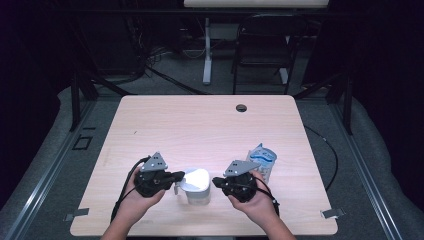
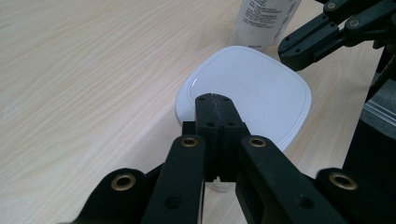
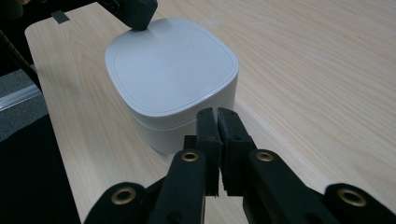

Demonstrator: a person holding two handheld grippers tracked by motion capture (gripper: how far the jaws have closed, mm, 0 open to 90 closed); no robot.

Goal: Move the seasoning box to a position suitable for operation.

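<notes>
A white, rounded-square container point(image 1: 196, 184) with its lid on stands near the table's front edge, between the two grippers. My left gripper point(image 1: 181, 175) is at its left side, shut and with nothing in it. Its tips point(image 2: 214, 97) sit over the edge of the lid point(image 2: 252, 93) and seem to touch it. My right gripper point(image 1: 215, 181) is at the container's right side. Its jaws point(image 3: 216, 112) are shut with nothing between them, just short of the container's wall point(image 3: 170, 70). The left gripper point(image 3: 140, 18) rests at the lid's far corner.
A blue and white pouch point(image 1: 262, 159) lies on the light wooden table point(image 1: 200, 125) just behind my right hand, and its white body point(image 2: 266, 18) stands beyond the container. A cable hole point(image 1: 241, 107) is near the far edge. A black chair point(image 1: 262, 45) stands behind the table.
</notes>
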